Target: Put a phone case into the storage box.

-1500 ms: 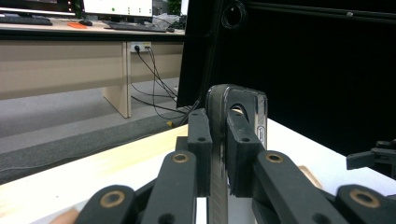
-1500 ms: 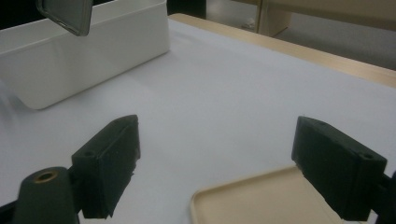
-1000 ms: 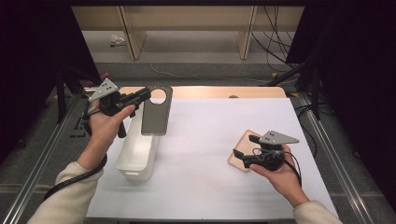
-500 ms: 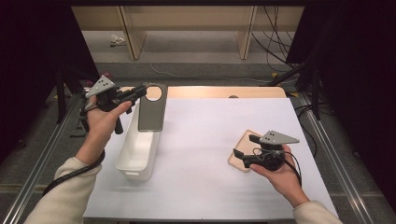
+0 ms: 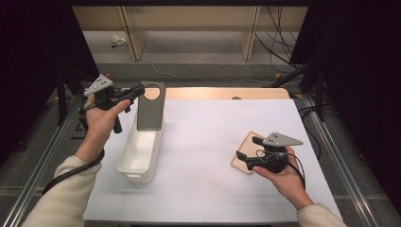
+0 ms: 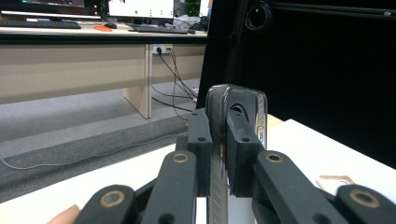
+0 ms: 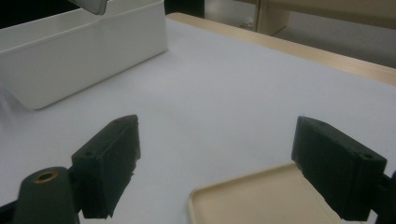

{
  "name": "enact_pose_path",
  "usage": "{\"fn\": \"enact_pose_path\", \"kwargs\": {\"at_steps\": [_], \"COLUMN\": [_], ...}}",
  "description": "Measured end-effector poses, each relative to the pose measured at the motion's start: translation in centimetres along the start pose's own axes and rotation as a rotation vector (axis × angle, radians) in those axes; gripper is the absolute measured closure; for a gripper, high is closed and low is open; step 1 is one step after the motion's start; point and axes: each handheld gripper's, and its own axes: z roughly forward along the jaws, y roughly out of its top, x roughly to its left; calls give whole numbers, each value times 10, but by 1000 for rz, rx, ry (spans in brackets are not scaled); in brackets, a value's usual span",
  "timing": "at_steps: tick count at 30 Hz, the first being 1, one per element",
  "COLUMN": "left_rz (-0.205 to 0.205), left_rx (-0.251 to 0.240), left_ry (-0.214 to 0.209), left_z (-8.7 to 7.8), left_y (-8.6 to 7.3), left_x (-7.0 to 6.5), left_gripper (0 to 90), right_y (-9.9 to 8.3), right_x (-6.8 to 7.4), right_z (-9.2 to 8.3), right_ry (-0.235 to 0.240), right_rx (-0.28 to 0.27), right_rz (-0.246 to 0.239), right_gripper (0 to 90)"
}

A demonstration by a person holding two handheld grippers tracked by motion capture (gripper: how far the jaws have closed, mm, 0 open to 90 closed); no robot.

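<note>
A dark grey flat board (image 5: 150, 113) with a round hole near its top is pinched by its edge in my left gripper (image 5: 137, 92), which is shut on it. The board hangs upright over the far end of a long white bin (image 5: 142, 153). In the left gripper view the board (image 6: 236, 116) stands edge-on between the jaws of my left gripper (image 6: 219, 140). My right gripper (image 5: 248, 149) stands open, low over a beige tray (image 5: 241, 163) at the right. In the right gripper view my right gripper (image 7: 224, 158) has nothing between its fingers, and the tray's corner (image 7: 261, 200) lies beneath.
White paper (image 5: 213, 132) covers the table, with a wooden strip (image 5: 227, 93) along its far edge. The white bin (image 7: 84, 46) lies some way off from the right gripper. Metal rails run down both sides of the table.
The left hand has carried the board a little to the left and set it more upright over the bin. The right hand and the tray have not moved.
</note>
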Motion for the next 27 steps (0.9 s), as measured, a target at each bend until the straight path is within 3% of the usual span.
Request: {"fn": "enact_pose_path", "kwargs": {"at_steps": [27], "left_rz": [11], "left_rx": [11], "left_ry": [34], "left_z": [7], "left_y": [-1], "left_x": [18], "left_gripper": [817], "right_y": [0], "right_x": [0], "right_z": [1], "right_ry": [4], "right_rx": [4], "right_rz": [4], "right_gripper": [164]}}
